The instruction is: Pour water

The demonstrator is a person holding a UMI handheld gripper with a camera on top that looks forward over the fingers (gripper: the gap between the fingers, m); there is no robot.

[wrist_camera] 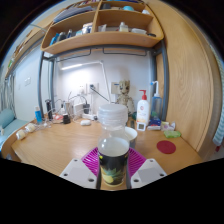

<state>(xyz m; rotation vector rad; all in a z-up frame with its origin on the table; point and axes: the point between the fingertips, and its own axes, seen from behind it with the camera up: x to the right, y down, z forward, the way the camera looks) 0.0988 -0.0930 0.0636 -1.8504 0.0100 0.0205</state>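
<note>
So a clear plastic bottle [113, 150] with a white cap is clamped between the two fingers of the gripper [113, 172], the pink pads pressed against its sides right at the dark label band. The bottle is held upright over a wooden table [60, 145]. Just beyond it a white bowl [127, 134] is seen on the tabletop, and off to the right a small red lid [166, 147] is lying flat. A white pump bottle [143, 108] is parked near the back wall, and cluttered wooden shelves [103, 40] are mounted above.
</note>
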